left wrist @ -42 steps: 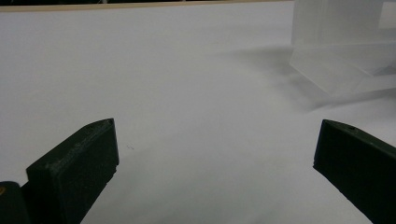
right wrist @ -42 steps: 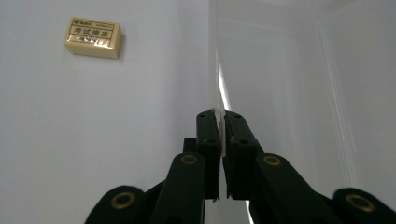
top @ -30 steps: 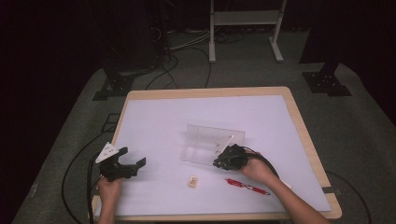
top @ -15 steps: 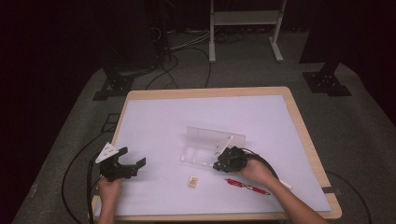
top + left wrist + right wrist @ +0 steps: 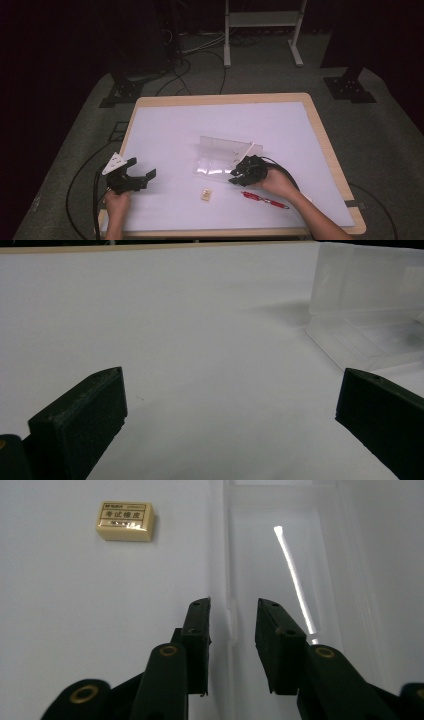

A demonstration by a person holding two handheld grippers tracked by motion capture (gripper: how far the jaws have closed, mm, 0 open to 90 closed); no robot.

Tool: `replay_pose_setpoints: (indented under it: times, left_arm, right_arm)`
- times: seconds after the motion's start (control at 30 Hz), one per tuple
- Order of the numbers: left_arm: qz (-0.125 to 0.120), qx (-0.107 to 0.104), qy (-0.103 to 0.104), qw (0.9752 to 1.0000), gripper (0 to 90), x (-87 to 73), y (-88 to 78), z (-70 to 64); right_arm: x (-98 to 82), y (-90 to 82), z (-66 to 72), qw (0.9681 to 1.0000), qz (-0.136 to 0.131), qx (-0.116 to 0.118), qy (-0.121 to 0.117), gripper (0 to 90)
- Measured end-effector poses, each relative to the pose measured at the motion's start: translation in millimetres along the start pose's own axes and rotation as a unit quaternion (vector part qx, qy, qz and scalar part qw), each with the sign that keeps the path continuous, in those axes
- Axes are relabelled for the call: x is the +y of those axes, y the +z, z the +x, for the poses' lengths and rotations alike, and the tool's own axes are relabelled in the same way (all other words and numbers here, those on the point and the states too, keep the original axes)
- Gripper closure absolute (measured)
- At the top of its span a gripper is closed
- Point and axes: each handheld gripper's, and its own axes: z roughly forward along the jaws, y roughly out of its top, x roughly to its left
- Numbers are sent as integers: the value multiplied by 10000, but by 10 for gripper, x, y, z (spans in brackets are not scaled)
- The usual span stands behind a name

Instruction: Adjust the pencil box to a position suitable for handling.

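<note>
While the clear plastic case (image 5: 220,159) lies open near the middle of the white surface (image 5: 200,125), its lid standing up at the back and its shallow tray flat toward the person, the right tool (image 5: 239,176) sits right at the tray's near right corner. Look along that tool in the right gripper view: the two black jaws have just been opening and now stand a little apart, straddling the tray's raised edge (image 5: 231,620) without pressing on it, so nothing is gripped. Inside the tray, just past the jaws, lies a thin white stick (image 5: 295,582), slanting away along the floor of the case. Off to the side of the case, apart from it on the bare surface, sits a small cream eraser (image 5: 125,521) with printed lettering on top; from above it shows as a pale block (image 5: 206,195) toward the person's edge. Just beside the right hand (image 5: 277,182), a red pen (image 5: 264,200) lies flat, well clear of the tray. Over on the far side, the left tool (image 5: 140,176) hovers near the surface's edge, well apart from the case, its jaws spread wide with only white surface between them, and the case visible off to one side in the left gripper view (image 5: 365,300).
</note>
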Motion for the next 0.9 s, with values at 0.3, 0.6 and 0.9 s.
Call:
replay_pose_setpoints:
  times: [0.3,0.6,0.9]
  left_arm:
    - [18,12,13,10000,0,0,1,-2]
    - [27,24,21,10000,0,-1,2,-7]
    - [35,30,8,10000,0,-1,4,-8]
  right_arm:
    - [-66,-166,-31,9994,-198,-1,286,583]
    - [-211,-371,-60,9980,-392,-109,490,547]
    - [-386,-511,-75,9958,-456,-207,763,540]
